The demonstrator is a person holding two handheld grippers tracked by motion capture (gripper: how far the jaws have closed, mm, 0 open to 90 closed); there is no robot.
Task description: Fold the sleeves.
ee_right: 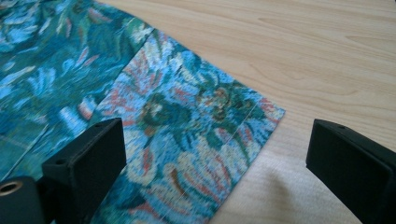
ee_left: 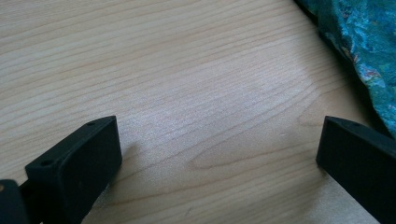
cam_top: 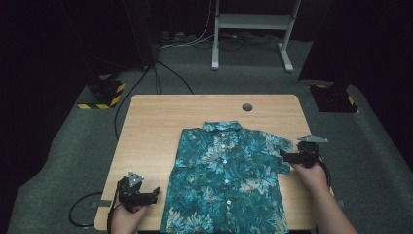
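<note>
The shirt (cam_top: 226,178) is a short-sleeved, buttoned garment in a teal floral print. It is laid flat and face up on the table (cam_top: 156,122), collar toward the far edge, hem at the near edge. One sleeve (ee_right: 196,135) is spread toward the right edge.

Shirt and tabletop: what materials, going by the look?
Teal floral short-sleeved shirt: looks like thin woven cloth, matte; the right gripper view shows weave texture, stitch lines and a flat sleeve. Light wooden table: wood or wood-look laminate, smooth with slight sheen; grain lines visible.
</note>
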